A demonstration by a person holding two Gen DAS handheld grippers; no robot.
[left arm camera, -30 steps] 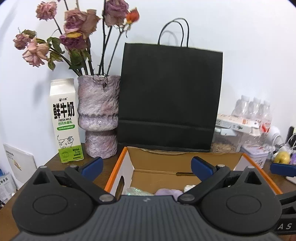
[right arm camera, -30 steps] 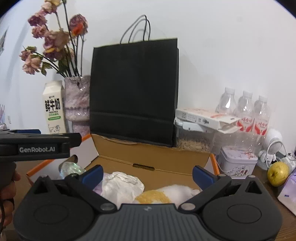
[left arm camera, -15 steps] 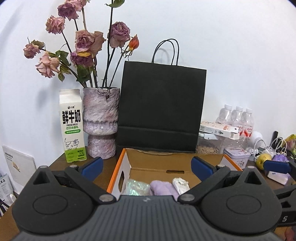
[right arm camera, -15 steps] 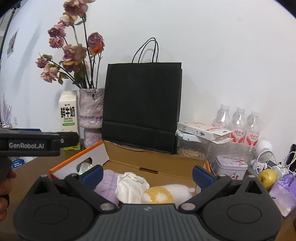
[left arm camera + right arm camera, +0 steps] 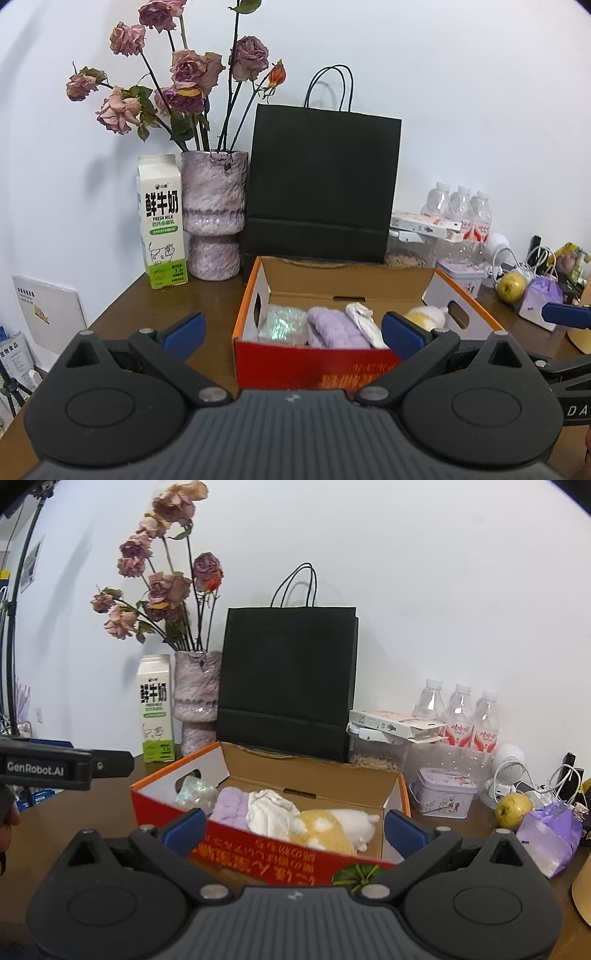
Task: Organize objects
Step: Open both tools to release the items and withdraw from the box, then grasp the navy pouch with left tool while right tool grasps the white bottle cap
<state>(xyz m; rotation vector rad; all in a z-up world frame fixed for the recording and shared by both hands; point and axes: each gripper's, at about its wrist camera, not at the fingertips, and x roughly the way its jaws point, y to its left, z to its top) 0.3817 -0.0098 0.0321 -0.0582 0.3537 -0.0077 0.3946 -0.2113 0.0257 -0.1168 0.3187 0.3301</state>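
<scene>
Both grippers, left (image 5: 293, 328) and right (image 5: 293, 825), pulled back, jaws apart, empty; orange cardboard box (image 5: 314, 363) at table's back edge looks packed.

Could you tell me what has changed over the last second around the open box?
Both grippers have backed away from the cardboard box: a second ago only its far flap and interior showed, and now its red front wall is in view. The left gripper and right gripper keep open, empty jaws. The purple towel, plush toy, black paper bag and milk carton have not moved.
</scene>
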